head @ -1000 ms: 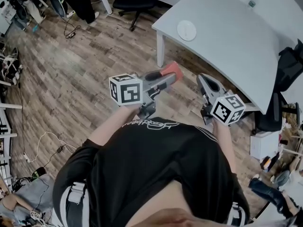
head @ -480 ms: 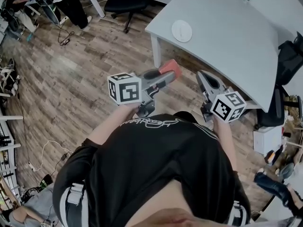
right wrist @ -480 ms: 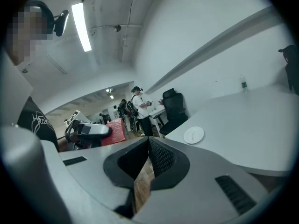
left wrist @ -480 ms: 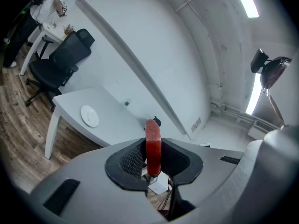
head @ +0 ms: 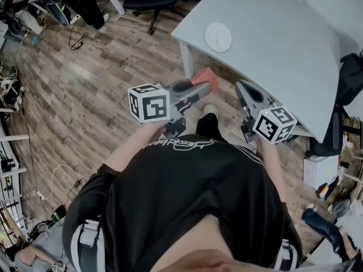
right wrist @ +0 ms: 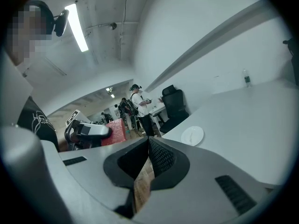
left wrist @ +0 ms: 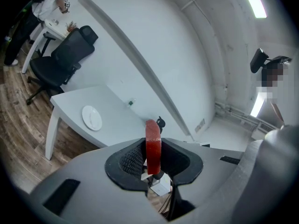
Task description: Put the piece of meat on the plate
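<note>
Left gripper is held roughly level in front of the person's chest, over the wooden floor and well short of the plate. Its jaws are closed on the piece of meat, a flat red slab pinched on edge between the two pads, with its far end standing out beyond the jaw tips. In the left gripper view the slab is seen upright in the grip, and the plate lies ahead and to the left of it.

The plate is white, round and bare, and is set on the white table close to the table's near corner.

Right gripper is held to the right of the meat, also short of the plate and just off the table's edge. Its pads are pressed together at the tips with nothing between them; only floor is seen through the gap behind the tips.

The pick-up is judged to be done and the carry to the plate to be the step in hand; the placing is not yet begun. For the next move, the left gripper would need to be taken forward past the table edge until the meat is above the plate, then lowered close to it before the jaws are parted. Because the slab is gripped on edge, a low release is called for, so that it tips flat inside the rim.
</note>
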Demonstrator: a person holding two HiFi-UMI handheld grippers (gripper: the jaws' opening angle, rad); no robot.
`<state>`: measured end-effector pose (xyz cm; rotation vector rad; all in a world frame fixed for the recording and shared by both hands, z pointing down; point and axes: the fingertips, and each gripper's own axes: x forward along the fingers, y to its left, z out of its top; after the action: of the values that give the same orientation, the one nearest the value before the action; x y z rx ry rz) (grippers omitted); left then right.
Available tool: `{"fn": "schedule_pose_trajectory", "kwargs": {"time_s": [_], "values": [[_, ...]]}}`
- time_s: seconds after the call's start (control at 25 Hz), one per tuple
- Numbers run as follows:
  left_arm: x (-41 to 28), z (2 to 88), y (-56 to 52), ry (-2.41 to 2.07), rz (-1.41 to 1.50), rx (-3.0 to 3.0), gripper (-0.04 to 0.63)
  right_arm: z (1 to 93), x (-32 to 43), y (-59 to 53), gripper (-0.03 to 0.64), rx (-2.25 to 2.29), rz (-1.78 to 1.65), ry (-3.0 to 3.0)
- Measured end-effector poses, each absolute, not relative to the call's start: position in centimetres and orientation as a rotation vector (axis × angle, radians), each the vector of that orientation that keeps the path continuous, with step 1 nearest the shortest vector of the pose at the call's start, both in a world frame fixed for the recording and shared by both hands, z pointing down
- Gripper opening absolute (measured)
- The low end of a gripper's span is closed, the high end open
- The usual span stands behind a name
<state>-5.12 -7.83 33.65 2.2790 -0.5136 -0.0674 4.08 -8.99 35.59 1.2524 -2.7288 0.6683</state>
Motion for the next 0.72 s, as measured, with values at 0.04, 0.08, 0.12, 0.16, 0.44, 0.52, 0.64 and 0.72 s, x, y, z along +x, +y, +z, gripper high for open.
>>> {"fn": "schedule_pose_trajectory", "kwargs": {"time_s": [0.04, 0.08, 0.12, 0.16, 0.44, 0.52, 0.64, 0.72], "values": [[-5.0, 33.8, -8.5, -0.522, -0.065, 2.276, 0.094, 35.6, 4.2, -9.8, 0.008, 1.246, 0.670, -2.733], [-4.9, 33.9, -9.2, -0.530, -0.063, 2.271, 0.094, 35.6, 4.3, -10.7, 0.008, 1.240, 0.673, -2.738], [-4.9, 34.0, -10.0, -0.540, -0.062, 2.265, 0.094, 35.7, 4.4, -11.6, 0.008, 1.231, 0.677, -2.741], [-4.8, 34.2, -10.7, -0.550, -0.062, 2.258, 0.094, 35.8, 4.4, -12.5, 0.008, 1.220, 0.684, -2.743], [-3.6, 35.2, -16.5, -0.601, -0.063, 2.219, 0.094, 36.7, 4.9, -18.4, 0.008, 1.144, 0.716, -2.732], [-2.8, 35.6, -18.3, -0.608, -0.061, 2.209, 0.094, 37.0, 5.7, -20.0, 0.008, 1.137, 0.728, -2.730], [-2.0, 36.1, -20.8, -0.617, -0.054, 2.194, 0.094, 37.4, 6.6, -22.4, 0.008, 1.131, 0.740, -2.724], [-1.5, 36.6, -22.2, -0.624, -0.047, 2.181, 0.094, 37.7, 7.2, -23.9, 0.008, 1.128, 0.754, -2.722]]}}
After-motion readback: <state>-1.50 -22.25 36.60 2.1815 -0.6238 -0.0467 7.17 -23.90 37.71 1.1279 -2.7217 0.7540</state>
